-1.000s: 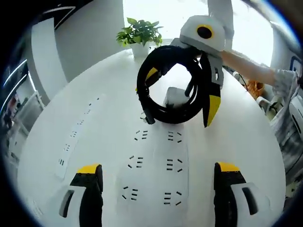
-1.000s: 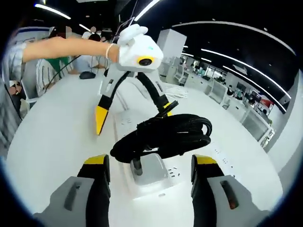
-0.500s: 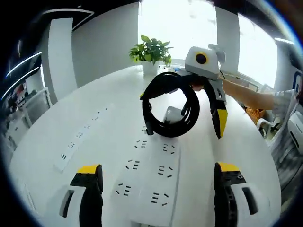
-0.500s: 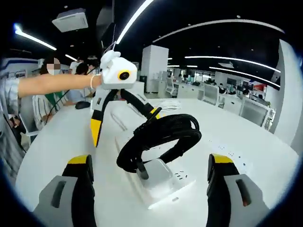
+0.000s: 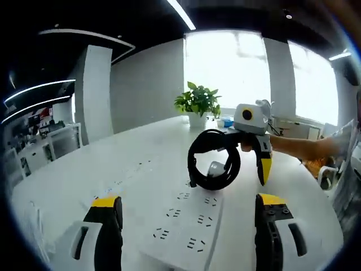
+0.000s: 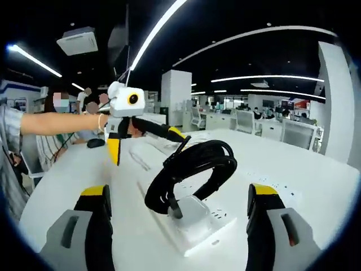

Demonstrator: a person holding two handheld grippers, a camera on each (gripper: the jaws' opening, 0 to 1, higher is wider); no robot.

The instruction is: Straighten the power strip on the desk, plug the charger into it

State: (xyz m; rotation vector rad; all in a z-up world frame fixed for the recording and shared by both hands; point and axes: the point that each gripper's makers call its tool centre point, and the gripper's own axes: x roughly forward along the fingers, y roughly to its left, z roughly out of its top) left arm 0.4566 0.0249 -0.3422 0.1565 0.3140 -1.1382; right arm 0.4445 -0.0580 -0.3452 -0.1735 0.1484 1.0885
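The two grippers face each other along the power strip (image 5: pixel 189 223), probably so each can steady or nudge one end of it. The left gripper (image 5: pixel 189 226) hangs over the near end of the strip in the left gripper view, its jaws spread wide with nothing between them. The right gripper (image 6: pixel 180 226) is just as released, its jaws standing either side of the charger (image 6: pixel 192 210) without touching it. The charger sits on the strip's end nearest the right gripper and looks seated in a socket (its prongs are hidden, so that is a judgement). Its black cable (image 6: pixel 192 166) rises from it in a stiff coil that stands up on its own rather than lying flat. The strip's long axis runs straight from one gripper to the other, with the charger end pointing towards the potted plant (image 5: pixel 198 101) at the far edge of the desk (image 5: pixel 141 152). It lies well in from the edges. A second strip (image 6: pixel 276 189) lies apart, nearer the desk's side edge, at a different angle.
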